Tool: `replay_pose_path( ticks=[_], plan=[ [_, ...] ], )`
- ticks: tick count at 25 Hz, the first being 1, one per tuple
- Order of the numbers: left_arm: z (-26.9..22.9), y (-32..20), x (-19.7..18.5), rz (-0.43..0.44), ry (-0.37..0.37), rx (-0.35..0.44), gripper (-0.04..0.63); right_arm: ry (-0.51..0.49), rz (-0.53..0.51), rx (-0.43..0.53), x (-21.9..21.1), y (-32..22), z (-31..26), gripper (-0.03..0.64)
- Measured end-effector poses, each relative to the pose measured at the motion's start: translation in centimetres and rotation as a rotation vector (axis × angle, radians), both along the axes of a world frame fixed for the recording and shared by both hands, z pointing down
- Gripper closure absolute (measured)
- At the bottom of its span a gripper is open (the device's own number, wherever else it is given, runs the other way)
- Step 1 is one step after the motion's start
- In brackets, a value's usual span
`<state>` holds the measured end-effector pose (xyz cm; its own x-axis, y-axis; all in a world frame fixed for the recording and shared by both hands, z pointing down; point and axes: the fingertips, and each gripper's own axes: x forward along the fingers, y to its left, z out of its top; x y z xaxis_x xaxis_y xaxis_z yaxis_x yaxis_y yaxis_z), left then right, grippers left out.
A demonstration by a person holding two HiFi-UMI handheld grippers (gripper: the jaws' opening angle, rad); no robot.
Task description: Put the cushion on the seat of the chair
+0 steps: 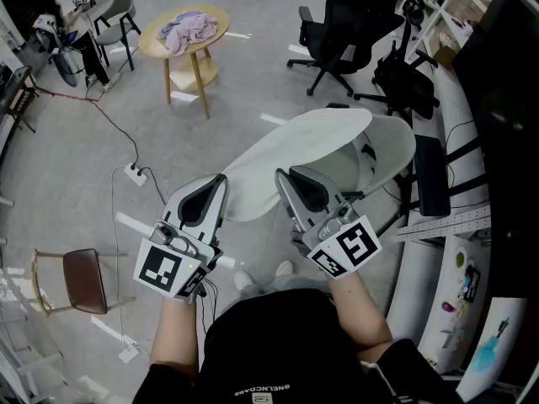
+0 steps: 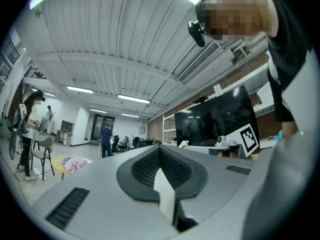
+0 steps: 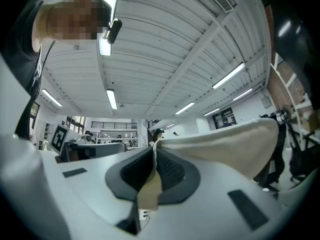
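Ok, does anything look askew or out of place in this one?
Mainly the cushion: it hangs tilted above the white chair, pinched by its near edge in the left tongs and right tongs, not yet set down. A crumpled cloth heaped on the round table looks untidy too.

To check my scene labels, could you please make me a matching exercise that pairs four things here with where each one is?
Things:
1. cushion
2. pink cloth
3. brown-seated chair
4. black office chair

Places:
A. on the floor, lower left of the head view
B. clamped by the left gripper and the right gripper, near the white chair
C. upper right of the head view
D. on the round wooden table

Pairs: 1-B, 2-D, 3-A, 4-C.
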<state>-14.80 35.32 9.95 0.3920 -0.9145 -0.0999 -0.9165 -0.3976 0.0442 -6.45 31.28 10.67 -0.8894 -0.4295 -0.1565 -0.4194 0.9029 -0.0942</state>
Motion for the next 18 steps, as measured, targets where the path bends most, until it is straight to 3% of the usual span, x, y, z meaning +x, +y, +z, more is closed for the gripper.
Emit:
replay_pose_path(
  ticks=[5, 14, 18],
  plan=[
    [0.8, -0.6, 2.2, 0.012, -0.066, 0.017, 0.584, 0.013, 0.005, 0.009, 1.8, -0.6, 0.8, 0.589],
    [1.8, -3.0, 5.2, 0.007, -0.039, -0.015, 0.584, -0.022, -0.018, -0.011, 5.2, -2.3, 1.0, 0.588],
    [2.1, -4.0, 6.5, -0.016, -0.069, -0.017, 0.584, -0.016, -0.016, 0.006, 6.7, -3.1, 1.1, 0.588]
  ],
)
